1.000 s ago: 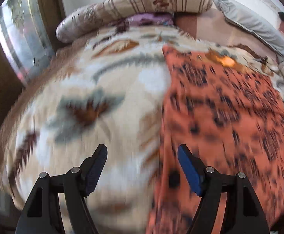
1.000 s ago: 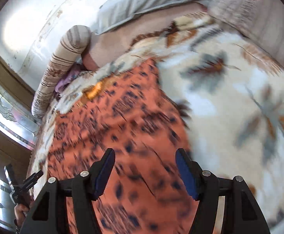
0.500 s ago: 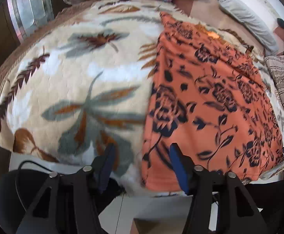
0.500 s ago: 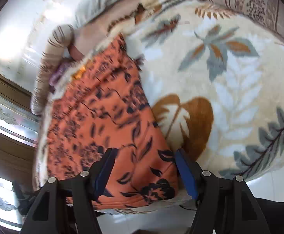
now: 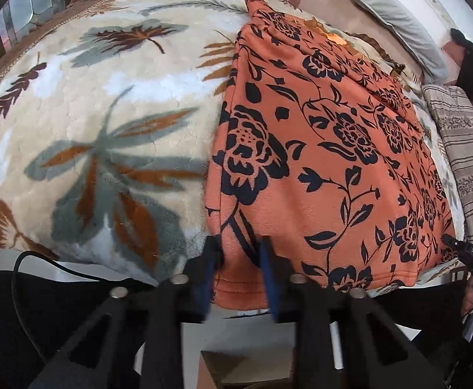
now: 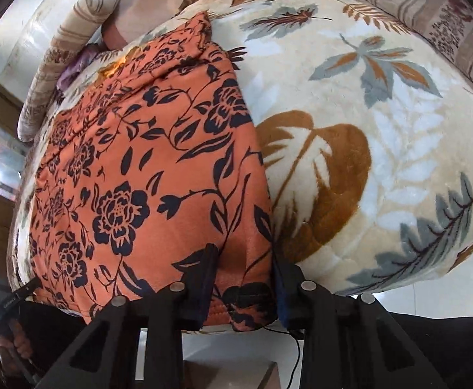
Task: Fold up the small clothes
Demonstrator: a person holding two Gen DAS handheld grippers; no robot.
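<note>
An orange cloth with black flowers is spread flat on a bed with a leaf-pattern blanket, and its near edge hangs over the bed's side. At the bottom middle of the left wrist view, the cloth's near left corner is pinched by the left gripper, whose jaws have just been closing. At the bottom middle of the right wrist view, the near right corner is pinched by the right gripper, also just closed in.

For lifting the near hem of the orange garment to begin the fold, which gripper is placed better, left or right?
Neither clearly. The left gripper straddles the near left corner of the orange floral garment, the right gripper the near right corner. Both jaws have just been closing with hem between them. Lifting together looks best.
</note>
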